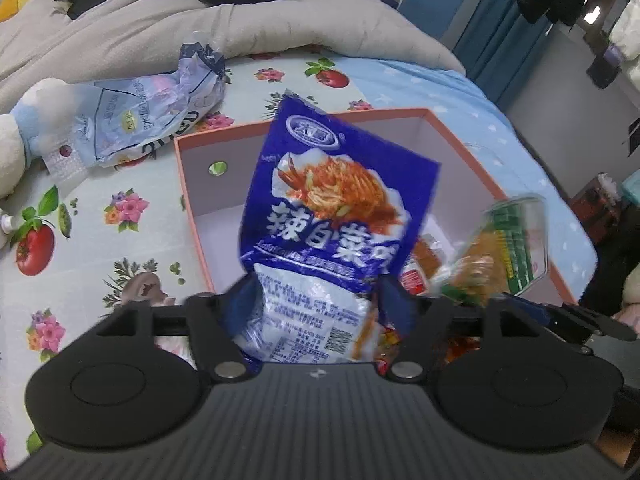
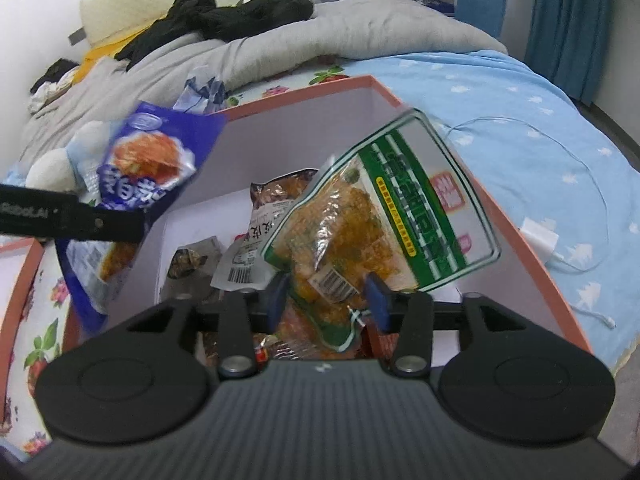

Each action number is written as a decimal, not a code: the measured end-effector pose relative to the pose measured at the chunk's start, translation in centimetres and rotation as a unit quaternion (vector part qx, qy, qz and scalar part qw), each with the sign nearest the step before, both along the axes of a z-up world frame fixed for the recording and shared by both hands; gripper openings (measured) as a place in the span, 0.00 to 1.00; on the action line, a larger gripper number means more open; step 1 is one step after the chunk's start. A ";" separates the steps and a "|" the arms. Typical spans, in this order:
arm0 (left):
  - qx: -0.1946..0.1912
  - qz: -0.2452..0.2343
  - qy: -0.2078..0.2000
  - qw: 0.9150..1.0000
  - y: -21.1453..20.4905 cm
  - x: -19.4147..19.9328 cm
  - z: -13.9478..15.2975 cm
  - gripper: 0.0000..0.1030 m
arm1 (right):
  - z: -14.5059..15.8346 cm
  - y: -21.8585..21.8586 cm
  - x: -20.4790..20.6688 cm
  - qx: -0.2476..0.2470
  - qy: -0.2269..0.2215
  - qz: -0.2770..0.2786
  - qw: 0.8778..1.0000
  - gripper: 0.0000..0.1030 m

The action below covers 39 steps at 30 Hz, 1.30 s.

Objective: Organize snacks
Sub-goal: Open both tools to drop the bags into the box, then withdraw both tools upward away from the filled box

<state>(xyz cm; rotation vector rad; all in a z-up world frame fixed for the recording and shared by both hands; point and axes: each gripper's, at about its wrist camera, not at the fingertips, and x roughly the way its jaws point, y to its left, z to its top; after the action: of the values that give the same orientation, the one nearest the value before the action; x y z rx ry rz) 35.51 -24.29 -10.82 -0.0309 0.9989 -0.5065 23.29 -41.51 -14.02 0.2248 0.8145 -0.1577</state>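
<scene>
Left gripper (image 1: 316,292) pinches the blue kimchi pack (image 1: 336,208) mid-frame over the pink box (image 1: 192,216). Right gripper (image 2: 326,292) pinches the green snack bag (image 2: 384,216), centre frame. Both look light, crinkly, slippery; I'd grip the sealed edges.

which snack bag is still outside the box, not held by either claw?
The pale blue crumpled bag, lying on the floral sheet left of the box. The dark blue kimchi bag and the green-label bag are each clamped in a claw.
</scene>
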 end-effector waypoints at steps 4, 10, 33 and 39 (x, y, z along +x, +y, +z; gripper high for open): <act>-0.012 0.003 -0.009 1.000 0.1 -1.4 0.7 0.83 | 0.3 -0.6 -0.9 0.024 -0.014 -0.026 0.999 0.71; -0.013 -0.003 -0.040 0.999 0.7 -3.6 3.1 0.83 | 2.3 -0.6 -2.4 0.024 -0.040 -0.027 0.999 0.71; -0.059 0.006 -0.164 0.985 6.1 -17.3 12.7 0.83 | 12.2 2.9 -11.7 0.026 -0.193 -0.001 0.981 0.71; -0.050 0.010 -0.174 0.983 7.2 -19.8 13.0 0.83 | 12.6 3.6 -13.7 0.026 -0.201 -0.001 0.979 0.71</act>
<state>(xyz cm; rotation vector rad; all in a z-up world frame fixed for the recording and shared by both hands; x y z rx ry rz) 15.72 -17.07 2.21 -0.0399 0.6304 -0.5229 9.56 -37.91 -1.44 0.2961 0.4170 -0.0884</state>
